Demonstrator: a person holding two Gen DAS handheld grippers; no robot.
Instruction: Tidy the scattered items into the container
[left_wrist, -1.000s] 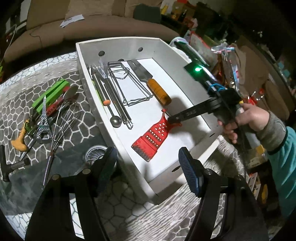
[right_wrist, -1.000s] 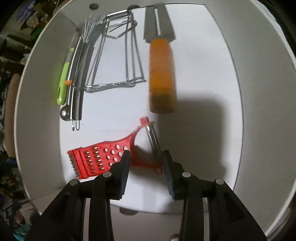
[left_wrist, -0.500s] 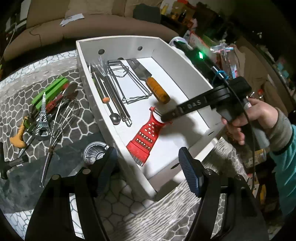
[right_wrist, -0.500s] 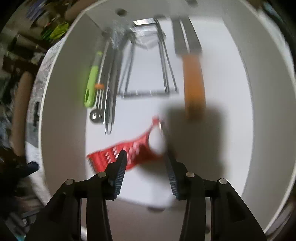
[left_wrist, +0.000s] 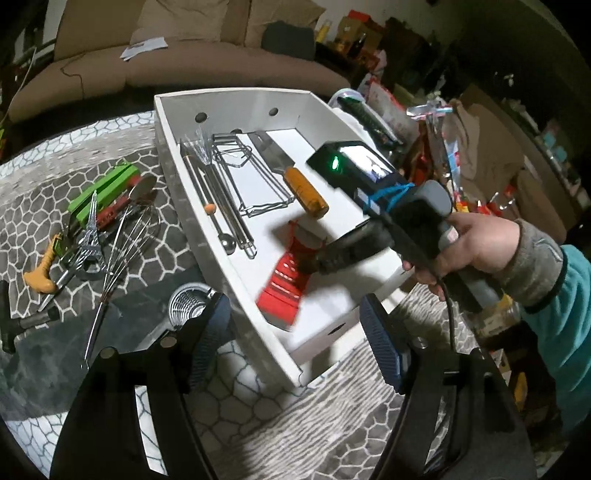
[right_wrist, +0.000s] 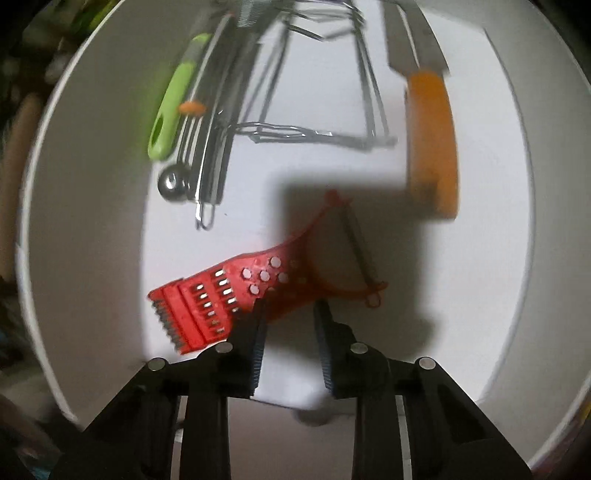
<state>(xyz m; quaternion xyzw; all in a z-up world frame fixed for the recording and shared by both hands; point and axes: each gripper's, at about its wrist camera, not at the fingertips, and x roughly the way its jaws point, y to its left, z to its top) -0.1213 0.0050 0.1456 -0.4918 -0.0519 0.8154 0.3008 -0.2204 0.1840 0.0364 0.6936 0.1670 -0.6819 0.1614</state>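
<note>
A white box (left_wrist: 173, 122) holds a red grater-peeler (left_wrist: 282, 291), an orange-handled scraper (left_wrist: 304, 190), a wire rack (left_wrist: 255, 184) and steel utensils (left_wrist: 221, 206). My right gripper (right_wrist: 290, 332) is open and empty, hovering over the red grater-peeler (right_wrist: 229, 291) inside the box (right_wrist: 88, 266). It also shows in the left wrist view (left_wrist: 314, 264). My left gripper (left_wrist: 295, 332) is open and empty above the box's near corner. On the mat lie a whisk (left_wrist: 122, 243), green tongs (left_wrist: 101, 192), an Eiffel tower model (left_wrist: 90, 232) and a metal strainer (left_wrist: 188, 302).
A hammer (left_wrist: 22, 325) and an orange-handled tool (left_wrist: 40, 269) lie at the mat's left edge. A sofa (left_wrist: 147, 59) stands behind the table. Cluttered goods (left_wrist: 461, 140) fill the right side.
My right gripper has let go of the red grater-peeler, which now lies on the box floor, and has drawn back toward the box's near end. My left gripper has stayed still.
</note>
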